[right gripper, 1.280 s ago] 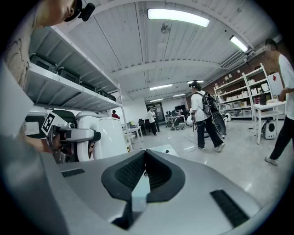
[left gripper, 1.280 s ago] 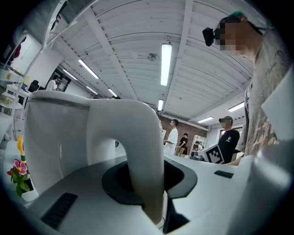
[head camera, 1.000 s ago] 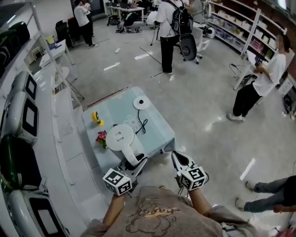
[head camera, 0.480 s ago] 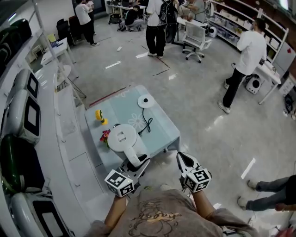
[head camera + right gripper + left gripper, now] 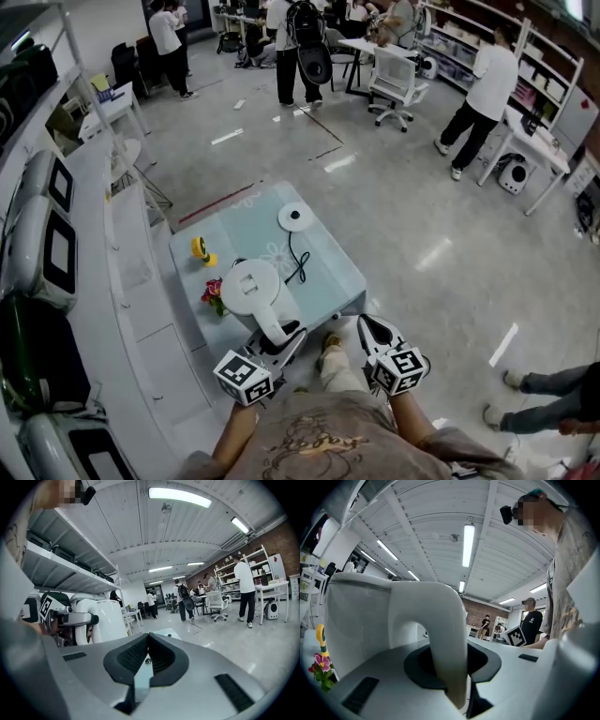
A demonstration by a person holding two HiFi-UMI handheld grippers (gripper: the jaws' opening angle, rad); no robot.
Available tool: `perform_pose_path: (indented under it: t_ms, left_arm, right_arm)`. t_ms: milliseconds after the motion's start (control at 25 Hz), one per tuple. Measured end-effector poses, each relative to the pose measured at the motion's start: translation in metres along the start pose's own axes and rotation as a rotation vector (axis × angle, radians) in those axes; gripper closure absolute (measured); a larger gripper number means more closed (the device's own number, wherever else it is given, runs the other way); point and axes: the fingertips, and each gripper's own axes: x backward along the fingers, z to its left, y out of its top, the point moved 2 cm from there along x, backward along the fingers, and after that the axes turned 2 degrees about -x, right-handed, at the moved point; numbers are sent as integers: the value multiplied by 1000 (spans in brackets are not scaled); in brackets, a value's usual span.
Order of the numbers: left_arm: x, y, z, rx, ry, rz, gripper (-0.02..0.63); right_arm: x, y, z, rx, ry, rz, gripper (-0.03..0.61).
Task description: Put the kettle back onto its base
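Note:
The white kettle (image 5: 248, 286) hangs over the near left part of the pale blue table (image 5: 333, 267). My left gripper (image 5: 281, 336) is shut on its curved handle (image 5: 445, 634), which fills the left gripper view between the jaws. The kettle's round white base (image 5: 292, 215), with a black cord, lies at the table's far side, apart from the kettle. My right gripper (image 5: 368, 328) stands off the table's near right corner, shut and holding nothing. In the right gripper view, the kettle (image 5: 101, 618) shows to the left of the right gripper (image 5: 147, 660).
A small yellow object (image 5: 199, 247) and a bunch of flowers (image 5: 208, 291) stand near the table's left edge. A white counter with appliances (image 5: 56, 244) runs along the left. The wearer's foot (image 5: 330, 343) is between the grippers. Several people and office chairs are far behind.
Both grippers and the held kettle have drifted a little toward the table's near edge. A leg and foot have come into view between the grippers. The people behind have walked on.

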Motion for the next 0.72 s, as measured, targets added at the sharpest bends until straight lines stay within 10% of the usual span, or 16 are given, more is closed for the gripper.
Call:
perform_pose_path:
  t_ms: [720]
  left_arm:
    - [-131, 52, 117, -17, 97, -34, 514]
  right_arm:
    - [-152, 68, -107, 18, 130, 27, 578]
